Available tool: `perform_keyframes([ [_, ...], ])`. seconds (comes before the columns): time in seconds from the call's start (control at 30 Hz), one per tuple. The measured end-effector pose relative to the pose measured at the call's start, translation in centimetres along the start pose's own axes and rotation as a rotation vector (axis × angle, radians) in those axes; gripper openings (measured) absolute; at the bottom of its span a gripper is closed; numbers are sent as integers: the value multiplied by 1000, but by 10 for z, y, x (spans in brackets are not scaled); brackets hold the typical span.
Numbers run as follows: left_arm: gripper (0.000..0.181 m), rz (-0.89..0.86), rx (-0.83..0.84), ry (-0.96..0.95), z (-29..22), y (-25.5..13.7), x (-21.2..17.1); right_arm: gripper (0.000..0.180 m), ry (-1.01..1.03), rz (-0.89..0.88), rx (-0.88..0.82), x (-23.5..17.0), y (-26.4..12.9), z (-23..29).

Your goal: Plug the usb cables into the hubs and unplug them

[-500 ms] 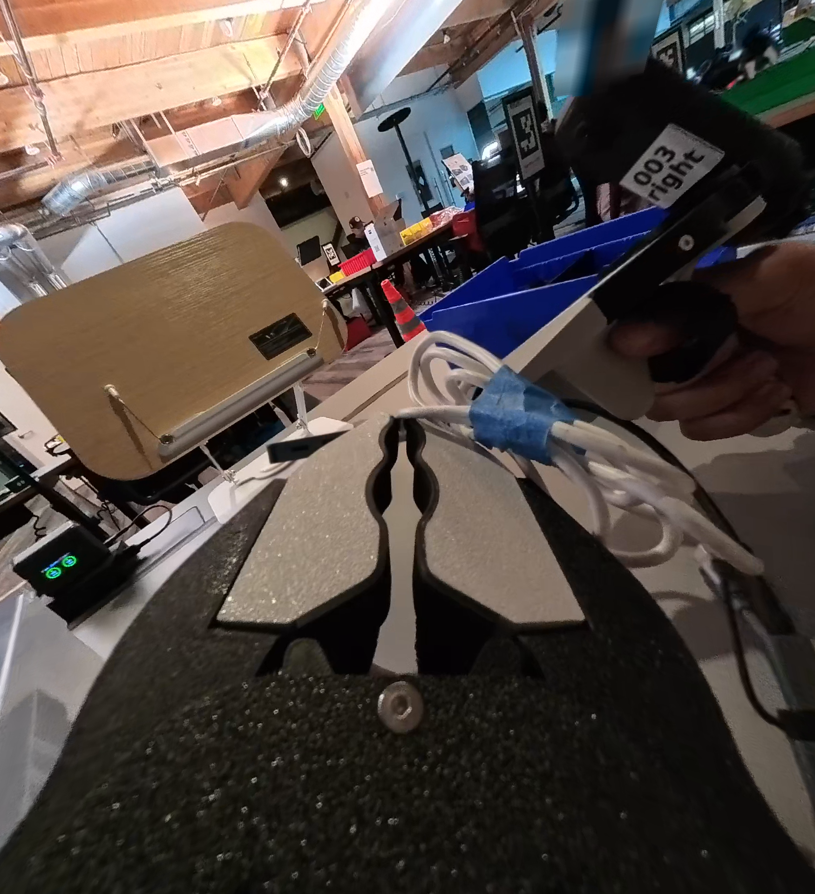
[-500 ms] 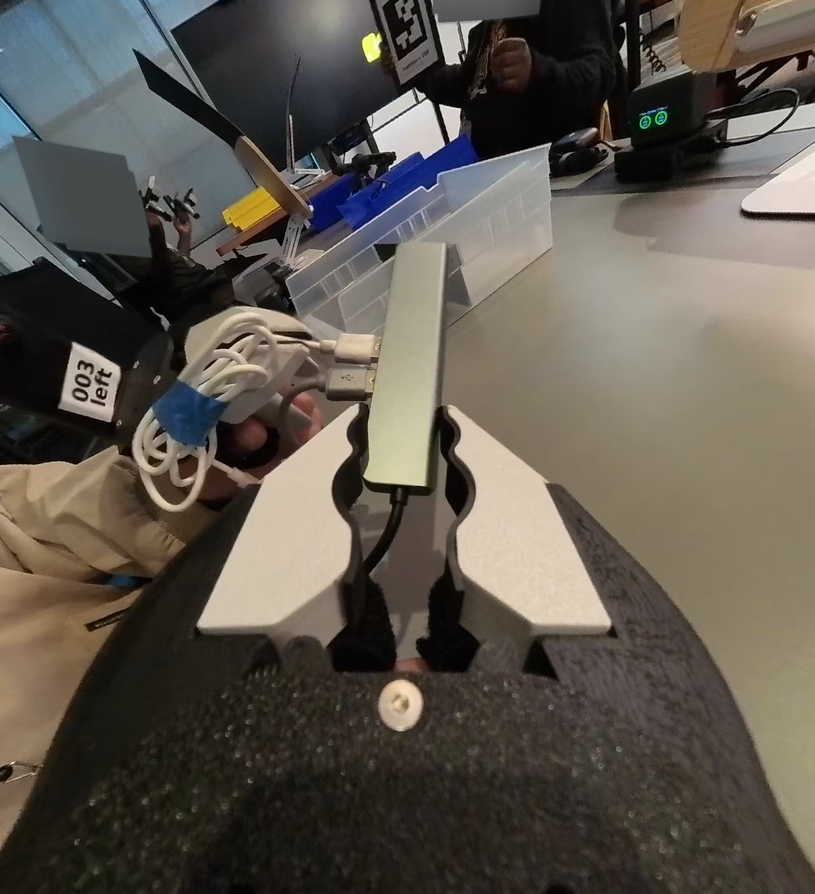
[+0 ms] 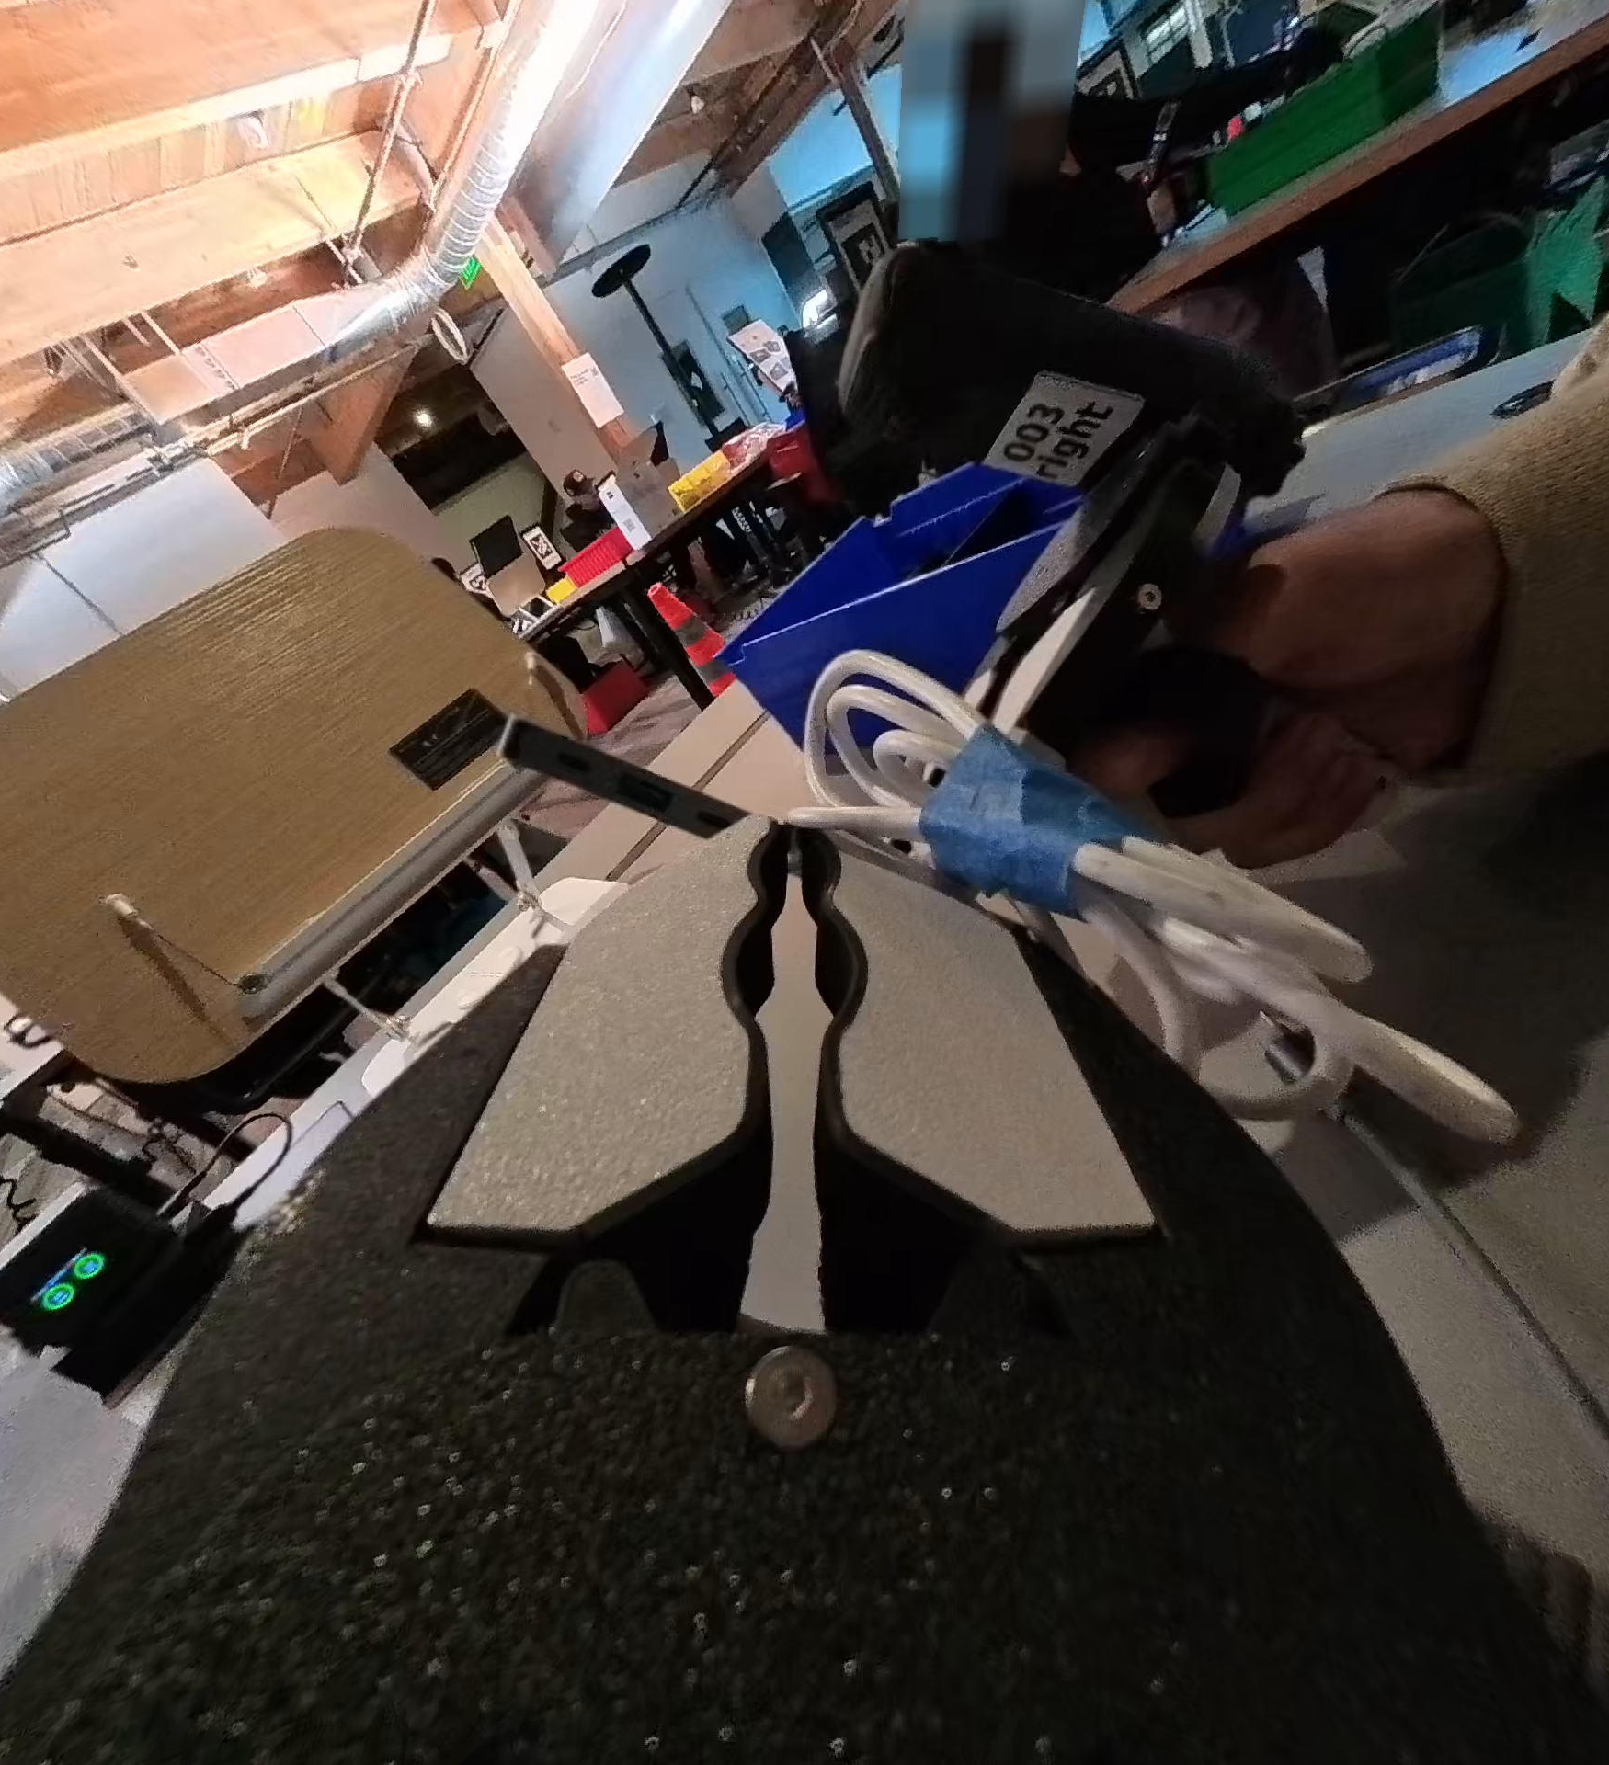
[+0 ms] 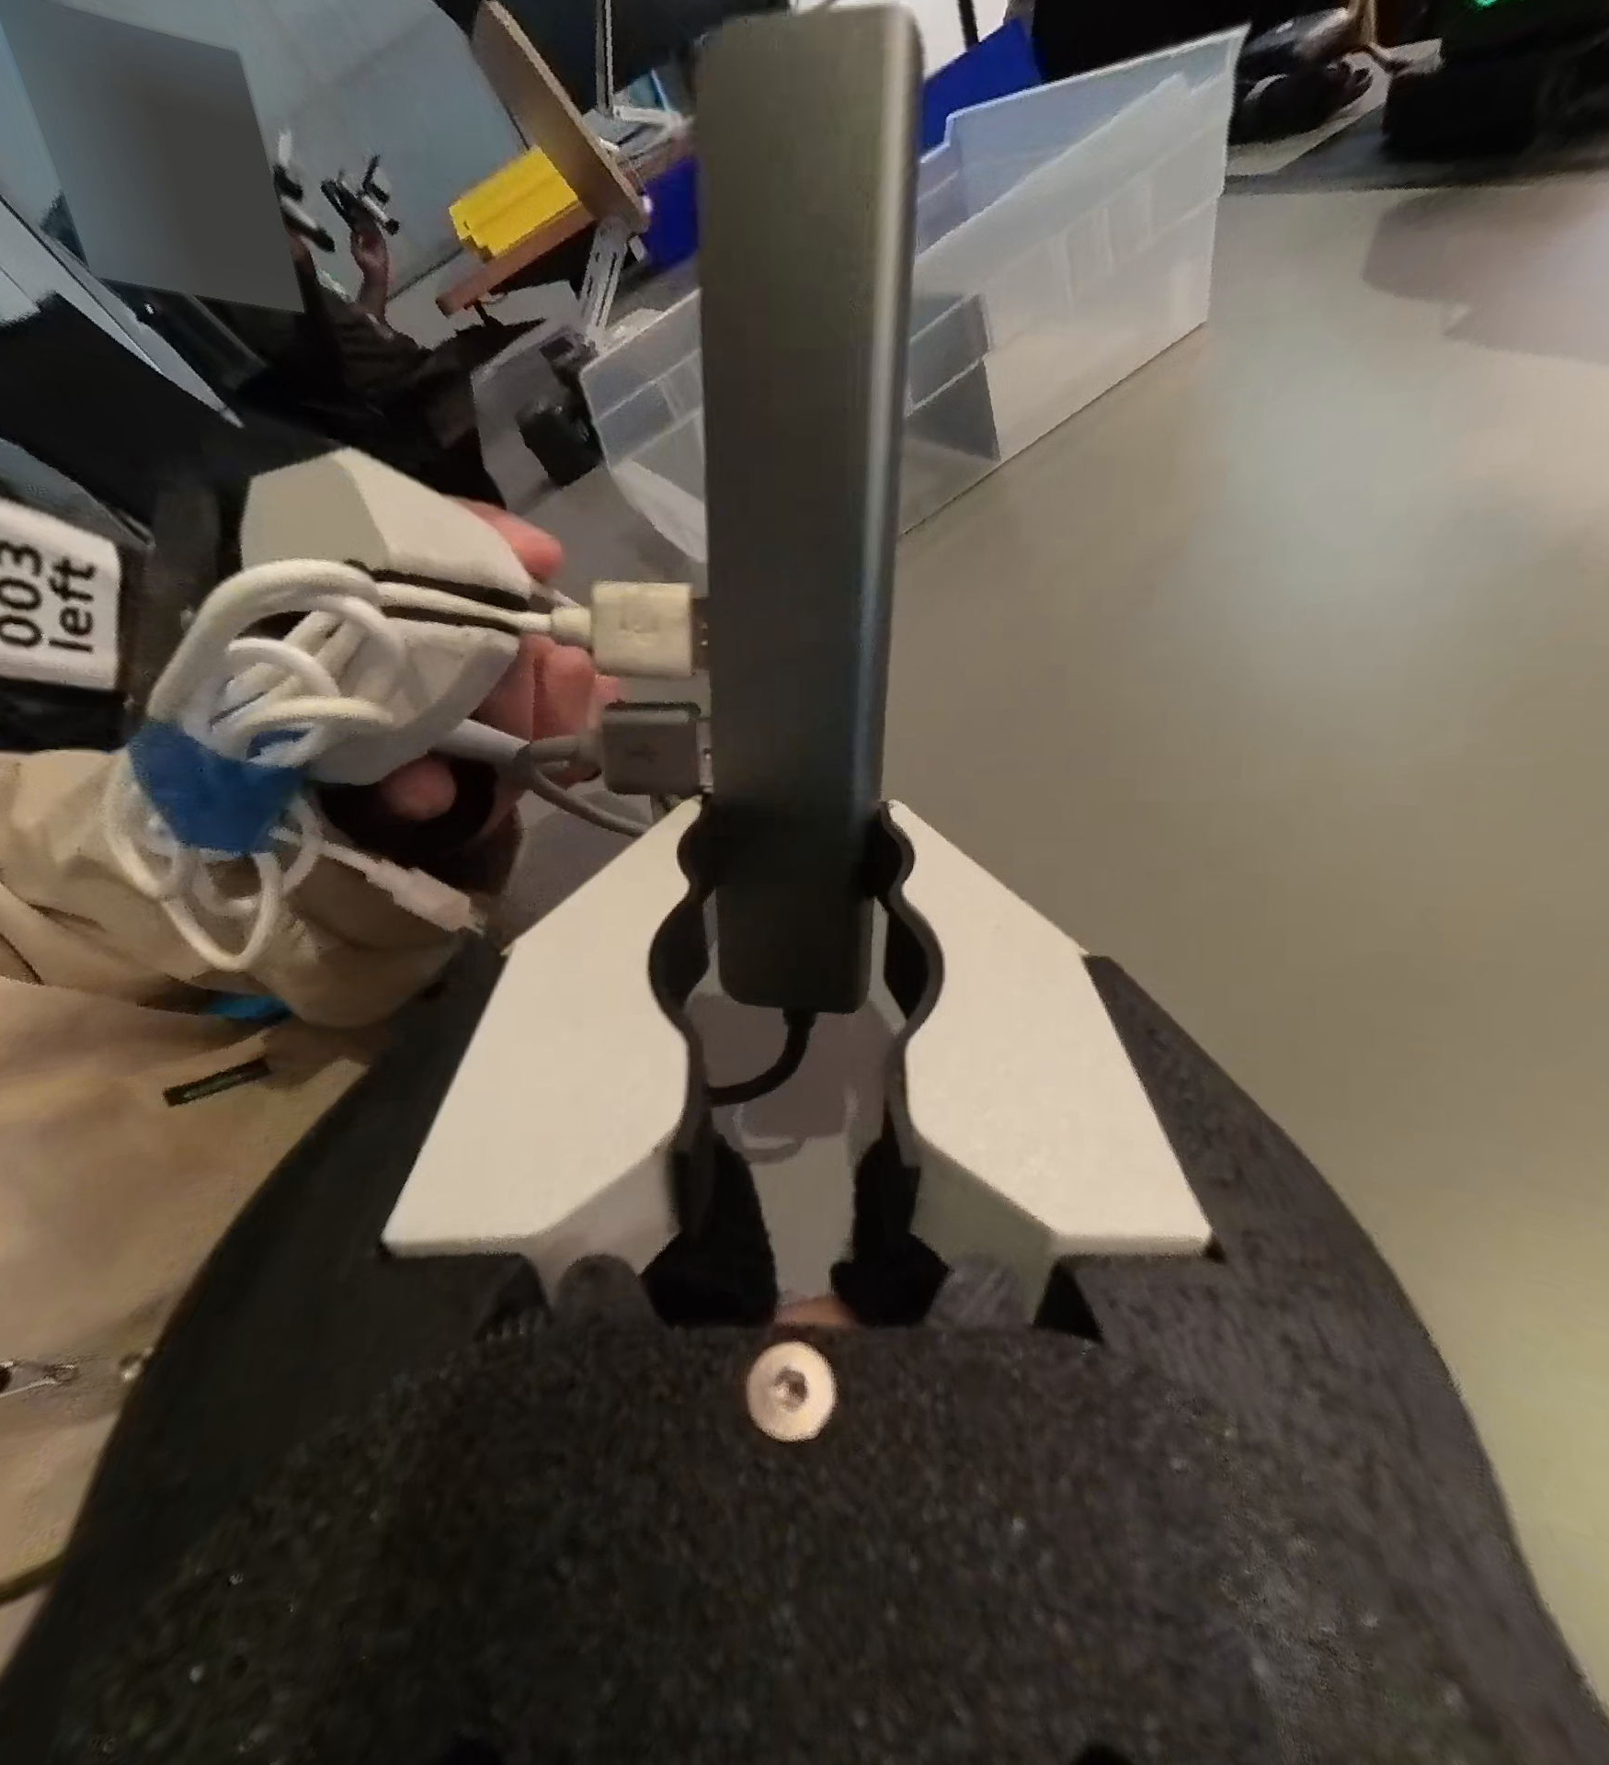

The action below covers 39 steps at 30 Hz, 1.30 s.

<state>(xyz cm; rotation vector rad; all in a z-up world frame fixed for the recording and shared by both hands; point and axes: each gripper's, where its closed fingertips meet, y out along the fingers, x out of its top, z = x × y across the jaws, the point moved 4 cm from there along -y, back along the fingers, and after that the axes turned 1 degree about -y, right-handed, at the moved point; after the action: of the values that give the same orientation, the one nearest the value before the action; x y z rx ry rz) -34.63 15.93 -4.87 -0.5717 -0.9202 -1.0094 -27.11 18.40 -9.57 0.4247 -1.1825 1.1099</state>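
Right gripper (image 4: 796, 860) clamps slim brushed-metal hub (image 4: 801, 458); white plug (image 4: 643, 630) inserted.

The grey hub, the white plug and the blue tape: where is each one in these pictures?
grey hub (image 4: 796, 535): right wrist view, on the middle of its long flat face.
white plug (image 4: 640, 628): right wrist view, on its body beside the hub.
blue tape (image 3: 1011, 823): left wrist view, on the wrap around the coiled white cable.
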Motion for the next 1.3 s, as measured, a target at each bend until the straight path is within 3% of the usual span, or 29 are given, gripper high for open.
perform_keyframes([
  [0.3,3,-27,-13,36,-4,2,3,34,-169,64,-86,3,-11,2],
  [0.53,3,21,14,55,-5,6,3,33,-138,82,-112,2,-7,-2],
  [0.63,3,19,21,-11,0,3,-1,32,-120,11,-128,10,-11,-4],
  [0.7,3,-24,-16,-80,1,1,5,32,-77,-9,-43,12,-13,0],
  [0.83,3,-157,-119,-158,2,-9,18,32,166,-76,385,14,-31,19],
  [0.9,3,-185,-159,-159,3,-11,18,29,242,-111,516,20,-40,24],
  [1.1,3,-186,-241,-162,-4,-12,13,10,307,-138,597,23,-44,28],
  [1.3,3,-164,-255,-117,-8,-11,8,9,301,-69,574,15,-41,25],
])
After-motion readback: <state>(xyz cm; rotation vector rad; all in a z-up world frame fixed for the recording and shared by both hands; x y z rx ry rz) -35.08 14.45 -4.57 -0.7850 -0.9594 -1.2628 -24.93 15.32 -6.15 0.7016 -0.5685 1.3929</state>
